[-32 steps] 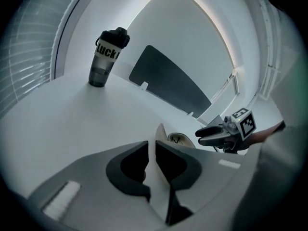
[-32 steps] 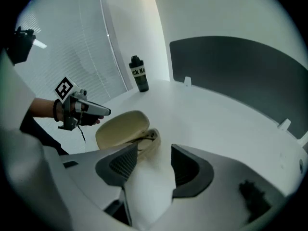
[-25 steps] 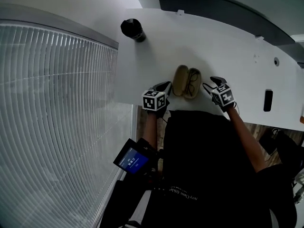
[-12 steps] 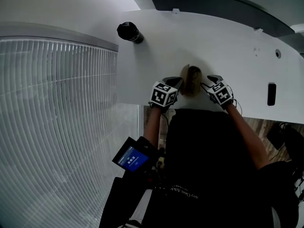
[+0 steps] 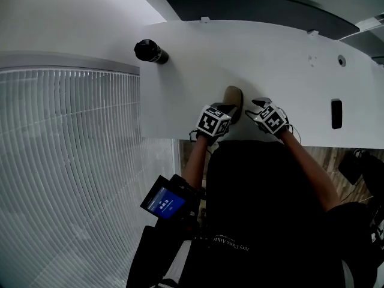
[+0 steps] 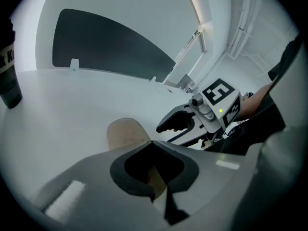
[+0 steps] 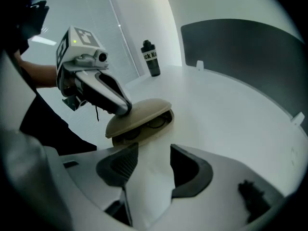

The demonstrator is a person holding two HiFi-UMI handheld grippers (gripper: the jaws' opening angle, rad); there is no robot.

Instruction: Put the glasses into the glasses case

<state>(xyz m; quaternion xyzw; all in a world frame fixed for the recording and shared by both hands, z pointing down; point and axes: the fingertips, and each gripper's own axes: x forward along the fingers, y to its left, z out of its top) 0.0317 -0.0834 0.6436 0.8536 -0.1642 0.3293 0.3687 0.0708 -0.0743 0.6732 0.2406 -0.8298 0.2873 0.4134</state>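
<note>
A tan glasses case (image 5: 233,96) lies on the white table (image 5: 288,59) near its front edge, lid lowered to a narrow gap. Through that gap the right gripper view shows the dark glasses (image 7: 155,123) inside the case (image 7: 139,115). My left gripper (image 5: 227,109) is shut, its tips resting on top of the lid (image 7: 124,109). In the left gripper view the case (image 6: 126,133) sits just beyond the closed jaws (image 6: 151,143). My right gripper (image 5: 254,105) stands open just right of the case, holding nothing (image 7: 153,165); it also shows in the left gripper view (image 6: 177,124).
A black bottle (image 5: 150,51) stands at the table's far left corner. A small black object (image 5: 336,113) lies on the table to the right. A dark panel (image 5: 258,8) runs behind the table. White slatted blinds (image 5: 66,161) fill the left side.
The case lay wide open with the glasses showing; its lid has swung over to nearly closed. My left gripper moved right onto the lid, and the right gripper drew closer.
</note>
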